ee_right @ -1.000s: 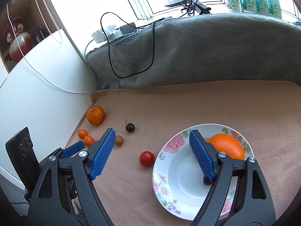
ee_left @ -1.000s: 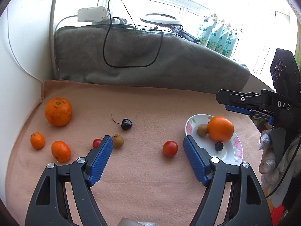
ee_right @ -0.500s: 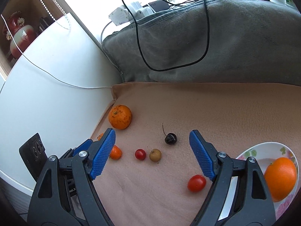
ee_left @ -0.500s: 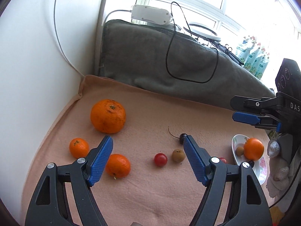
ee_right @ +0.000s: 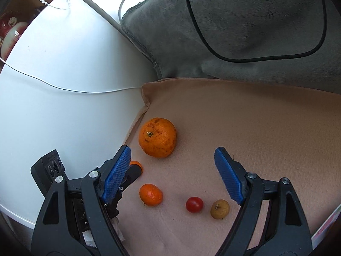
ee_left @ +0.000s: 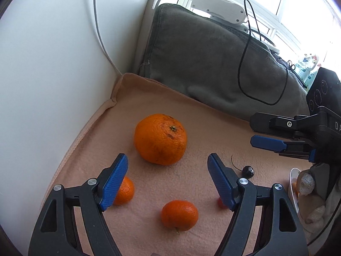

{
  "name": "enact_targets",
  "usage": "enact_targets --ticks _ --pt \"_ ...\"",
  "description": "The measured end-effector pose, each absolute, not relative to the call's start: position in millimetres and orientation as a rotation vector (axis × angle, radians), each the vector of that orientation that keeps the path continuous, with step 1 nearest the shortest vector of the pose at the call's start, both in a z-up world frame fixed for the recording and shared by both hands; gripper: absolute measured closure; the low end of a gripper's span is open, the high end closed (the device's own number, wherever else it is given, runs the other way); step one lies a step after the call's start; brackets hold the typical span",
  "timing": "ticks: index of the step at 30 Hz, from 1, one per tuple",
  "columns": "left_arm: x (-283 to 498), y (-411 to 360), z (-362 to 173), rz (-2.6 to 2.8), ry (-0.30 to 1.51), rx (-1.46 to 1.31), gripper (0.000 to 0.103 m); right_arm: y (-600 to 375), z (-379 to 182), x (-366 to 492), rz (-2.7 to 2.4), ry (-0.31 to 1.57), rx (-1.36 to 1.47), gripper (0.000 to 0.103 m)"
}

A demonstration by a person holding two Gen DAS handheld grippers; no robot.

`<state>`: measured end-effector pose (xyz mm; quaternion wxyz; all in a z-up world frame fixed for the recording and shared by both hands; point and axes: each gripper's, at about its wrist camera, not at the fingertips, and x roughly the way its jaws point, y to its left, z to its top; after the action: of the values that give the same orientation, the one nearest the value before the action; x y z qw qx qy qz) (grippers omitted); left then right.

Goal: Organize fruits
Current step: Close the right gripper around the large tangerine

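Fruits lie loose on the peach cloth point(ee_left: 213, 117): a large orange point(ee_left: 160, 138) far left near the white wall, two mandarins point(ee_left: 179, 215) nearer, a cherry point(ee_left: 247, 171) to the right. Left gripper point(ee_left: 167, 181) hangs above them, jaws apart and empty. Right gripper point(ee_right: 172, 175), likewise spread and empty, hovers over a red tomato point(ee_right: 194, 204) and a small brown fruit point(ee_right: 220, 209).

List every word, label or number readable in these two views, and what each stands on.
"D", with the rest cut off: on the black body of the right tongs, at the left view's right edge.
Print on the packets by the window: too small and blurred to read.
Nothing readable in the right view.
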<state>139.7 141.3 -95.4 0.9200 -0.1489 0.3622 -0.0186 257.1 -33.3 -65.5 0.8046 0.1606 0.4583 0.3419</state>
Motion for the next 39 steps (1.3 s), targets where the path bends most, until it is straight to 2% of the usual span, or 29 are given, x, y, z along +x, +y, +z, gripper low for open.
enact_targets --ticks 9,12,32,36,39 --pt "157.8 143.3 -104.7 -0.057 0.773 -0.320 0.027 9.4 -82.5 282.7 0.774 1.032 0.362 0.020" --pt "162.7 144.4 -108.8 -0.061 0.790 -0.327 0.032 20.8 -90.1 289.4 0.783 1.057 0.372 0.023" --pt "188.6 158.9 -129.0 -0.067 0.836 -0.394 0.032 44.6 -112.5 306.3 0.820 1.137 0.401 0.025" --pt "192.2 157.7 -129.0 -0.072 0.837 -0.384 0.034 47.3 -118.0 309.4 0.824 1.157 0.406 0.032" --pt "193.6 155.8 -128.2 -0.077 0.837 -0.381 0.036 46.5 -118.1 309.9 0.825 1.153 0.408 0.033"
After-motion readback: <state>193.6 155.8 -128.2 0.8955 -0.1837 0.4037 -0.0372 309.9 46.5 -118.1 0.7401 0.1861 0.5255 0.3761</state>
